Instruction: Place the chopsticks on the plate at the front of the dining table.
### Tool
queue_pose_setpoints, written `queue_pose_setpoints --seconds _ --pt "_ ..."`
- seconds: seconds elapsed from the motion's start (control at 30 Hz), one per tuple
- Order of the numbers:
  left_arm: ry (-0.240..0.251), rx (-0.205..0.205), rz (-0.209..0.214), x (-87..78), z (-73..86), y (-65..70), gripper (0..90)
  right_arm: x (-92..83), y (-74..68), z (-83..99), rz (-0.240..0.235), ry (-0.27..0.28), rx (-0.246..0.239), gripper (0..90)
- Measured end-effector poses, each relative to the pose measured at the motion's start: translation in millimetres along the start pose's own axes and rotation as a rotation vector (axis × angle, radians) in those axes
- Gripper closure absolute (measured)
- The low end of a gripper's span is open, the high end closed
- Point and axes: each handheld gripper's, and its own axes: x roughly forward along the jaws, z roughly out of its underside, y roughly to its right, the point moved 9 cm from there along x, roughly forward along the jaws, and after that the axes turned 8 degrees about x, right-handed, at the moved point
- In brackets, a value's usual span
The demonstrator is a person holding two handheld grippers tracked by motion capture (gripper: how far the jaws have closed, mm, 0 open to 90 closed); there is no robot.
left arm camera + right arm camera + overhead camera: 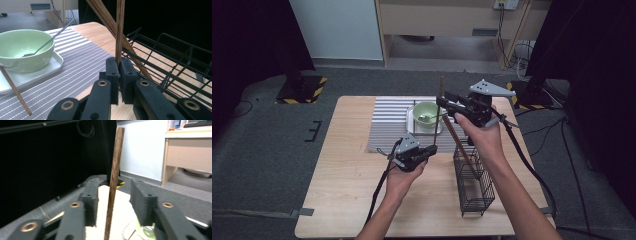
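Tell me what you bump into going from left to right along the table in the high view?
Striped mat → left gripper, shut on an upright chopstick → wire basket.

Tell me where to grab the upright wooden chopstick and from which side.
Grip the upright chopstick on its bare upper shaft, coming in level from the side with the jaws either side of it. It stands near vertical, its lower end already pinched by the left tongs. The right tongs straddle it, pads apart and not touching. Stay above the green bowl.
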Motion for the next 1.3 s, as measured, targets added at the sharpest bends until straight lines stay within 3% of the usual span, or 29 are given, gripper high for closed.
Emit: queue_pose_setpoints --seconds 0.23,0.53,0.63,0.83,0.97,1.3 --pt "-0.001 -0.005 -0.013 -3.5 0.4 -3.6 86.2 -4.4 7.6 1.3 0.066 -0.003 -0.038 37.3" --pt "-0.003 -0.003 -0.03 -6.0 0.8 -8.1 86.2 -12.6 21.6 1.7 0.143 0.016 -0.072 27.3" --pt "-0.007 -0.004 -0.037 -9.3 3.5 -11.1 86.2 -18.7 34.4 6.0 0.194 0.004 -0.115 25.1" --pt "-0.009 -0.004 -0.051 -13.8 5.4 -16.8 86.2 -29.2 51.5 11.3 0.231 0.009 -0.106 23.0" --pt "-0.013 0.002 -0.061 -17.4 5.3 -20.3 86.2 -39.6 71.4 19.2 0.278 0.002 -0.099 22.8" --pt "-0.016 0.01 -0.075 -22.8 2.4 -24.3 86.2 -51.5 89.3 23.3 0.312 0.005 -0.081 20.8"
